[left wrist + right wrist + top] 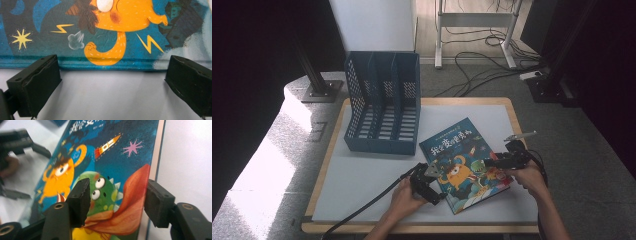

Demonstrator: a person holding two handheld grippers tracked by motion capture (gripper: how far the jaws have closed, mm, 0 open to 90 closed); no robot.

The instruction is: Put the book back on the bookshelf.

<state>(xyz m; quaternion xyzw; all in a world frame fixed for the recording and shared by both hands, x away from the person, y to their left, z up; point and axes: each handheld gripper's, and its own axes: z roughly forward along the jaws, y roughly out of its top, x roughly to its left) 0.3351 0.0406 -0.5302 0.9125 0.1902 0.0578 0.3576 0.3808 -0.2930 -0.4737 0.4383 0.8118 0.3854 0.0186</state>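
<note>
Blue picture book (466, 162) lies flat on the white table (362, 175). Left gripper (111, 82) gapes at its edge; right gripper (116, 201) straddles its far edge, seemingly unclamped, so lifting could let it slip.

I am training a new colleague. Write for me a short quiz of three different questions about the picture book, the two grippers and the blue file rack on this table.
1. True or false: the picture book stands inside the blue file rack.
2. Which gripper has one jaw above the book's cover and one jaw beyond its edge?
A. left gripper
B. right gripper
3. Fill in: in the left gripper view, the wide-apart jaws stand over the white ____, just short of the book's edge.

Key
1. False: the book lies on the table in front of the rack.
2. B.
3. Table.
</note>
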